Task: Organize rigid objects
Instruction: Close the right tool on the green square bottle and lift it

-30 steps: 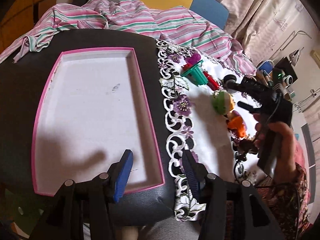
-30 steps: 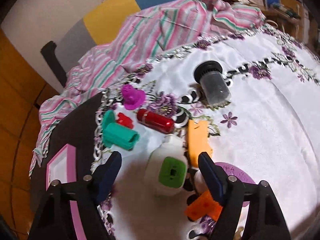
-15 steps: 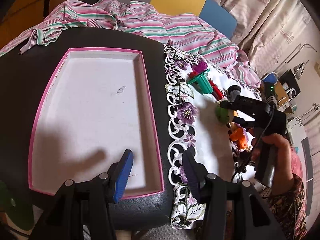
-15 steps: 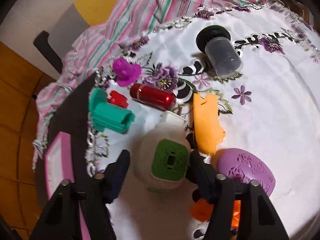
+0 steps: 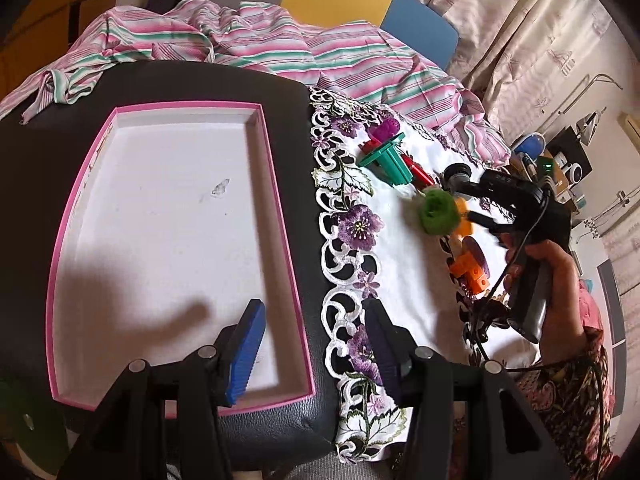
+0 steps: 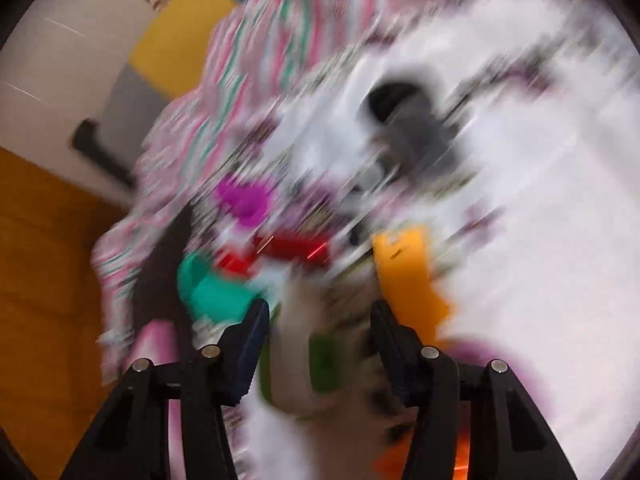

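Observation:
An empty pink-rimmed white tray (image 5: 80, 184) lies on a black seat. My left gripper (image 5: 312, 344) is open and empty, over the tray's near right corner. Toys lie on the white embroidered cloth: a teal piece (image 5: 390, 160), a red tube (image 5: 418, 170), a purple piece (image 5: 386, 130), orange pieces (image 5: 470, 272). My right gripper (image 5: 460, 204) closes around a white bottle with a green base (image 5: 438, 210). The right wrist view is badly blurred; there the bottle (image 6: 304, 360) sits between the fingers of my right gripper (image 6: 320, 320). Contact is unclear.
A striped pink cloth (image 5: 280, 52) is bunched at the back of the seat and table. A dark jar (image 6: 408, 120) lies further back on the cloth. A person's hand (image 5: 556, 276) holds the right gripper. Shelves with clutter stand at far right.
My right gripper has dropped toward the white and green bottle and narrowed around it; its view is now smeared by fast motion. My left gripper has pulled back slightly, staying open.

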A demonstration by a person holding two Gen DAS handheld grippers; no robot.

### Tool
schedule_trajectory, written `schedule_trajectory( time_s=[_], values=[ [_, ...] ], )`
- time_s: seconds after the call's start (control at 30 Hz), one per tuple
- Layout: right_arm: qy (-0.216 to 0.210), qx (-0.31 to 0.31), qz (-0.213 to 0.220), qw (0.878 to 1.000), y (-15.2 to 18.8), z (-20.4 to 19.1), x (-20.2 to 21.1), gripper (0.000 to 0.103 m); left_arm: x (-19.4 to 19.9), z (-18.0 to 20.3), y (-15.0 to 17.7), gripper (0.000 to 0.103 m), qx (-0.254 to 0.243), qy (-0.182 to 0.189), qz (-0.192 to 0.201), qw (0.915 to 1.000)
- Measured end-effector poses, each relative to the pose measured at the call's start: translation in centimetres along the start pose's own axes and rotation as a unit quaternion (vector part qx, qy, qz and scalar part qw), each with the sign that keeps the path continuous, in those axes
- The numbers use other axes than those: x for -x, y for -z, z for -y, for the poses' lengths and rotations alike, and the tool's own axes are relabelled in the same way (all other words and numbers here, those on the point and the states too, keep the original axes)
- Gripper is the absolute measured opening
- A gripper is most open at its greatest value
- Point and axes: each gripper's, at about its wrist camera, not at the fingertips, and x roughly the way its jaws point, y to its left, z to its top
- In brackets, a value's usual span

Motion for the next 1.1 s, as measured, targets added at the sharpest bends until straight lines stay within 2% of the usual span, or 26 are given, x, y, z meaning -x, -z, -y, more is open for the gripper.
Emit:
schedule_trajectory(
  time_s=[0.03, 0.1, 0.2, 0.23, 0.27, 0.37, 0.4, 0.47, 0.53, 0.73, 0.83, 0.93, 1.1],
  values=[
    [0.019, 0.007, 0.018, 1.000, -0.1, -0.1, 0.6, 0.055, -0.1, 0.1, -0.1, 0.052, -0.003, -0.001, 0.000, 1.0000],
    [0.009, 0.015, 0.034, 0.999, -0.1, -0.3, 1.5, 0.055, -0.2, 0.4, -0.5, 0.052, -0.006, -0.006, 0.002, 1.0000],
    [-0.019, 0.038, 0.018, 0.999, 0.6, -1.8, 1.2, 0.057, -0.1, 0.8, -1.1, 0.052, -0.007, -0.015, 0.008, 0.9998],
    [-0.016, 0.054, 0.009, 0.998, 0.8, -2.5, 0.8, 0.059, -0.1, 0.9, -1.3, 0.052, -0.008, -0.018, 0.009, 0.9998],
    [0.001, 0.074, 0.003, 0.997, 1.0, -3.3, 0.3, 0.060, -0.1, 1.1, -1.5, 0.052, -0.009, -0.019, 0.010, 0.9997],
    [0.091, 0.139, -0.005, 0.986, 1.6, -4.6, -1.0, 0.066, -0.1, 1.5, -2.0, 0.052, -0.012, -0.019, 0.014, 0.9997],
    [0.099, 0.143, -0.012, 0.985, 1.6, -4.5, -1.4, 0.066, -0.2, 1.7, -2.2, 0.052, -0.013, -0.017, 0.015, 0.9997],
    [0.086, 0.134, -0.042, 0.986, 1.6, -3.3, -1.9, 0.066, -0.3, 2.1, -2.6, 0.052, -0.017, -0.014, 0.014, 0.9997],
    [0.072, 0.117, -0.075, 0.988, 1.8, -2.5, -2.7, 0.061, -0.3, 2.7, -3.0, 0.052, -0.023, -0.014, 0.016, 0.9995],
    [0.077, 0.126, -0.068, 0.987, 2.5, -2.7, -2.3, 0.058, -1.5, 4.6, -4.4, 0.053, -0.034, -0.002, 0.006, 0.9994],
    [0.089, 0.123, -0.057, 0.987, 2.7, -2.8, -1.8, 0.054, -2.8, 5.8, -5.2, 0.066, -0.033, 0.025, 0.001, 0.9991],
    [0.094, 0.105, -0.057, 0.988, 2.3, -1.8, -1.7, 0.054, -4.5, 7.1, -6.1, 0.068, -0.031, 0.047, -0.017, 0.9983],
    [0.094, 0.104, -0.060, 0.988, 2.2, -1.7, -1.7, 0.054, -7.5, 9.5, -8.5, 0.068, -0.057, 0.013, -0.013, 0.9982]
  ],
)
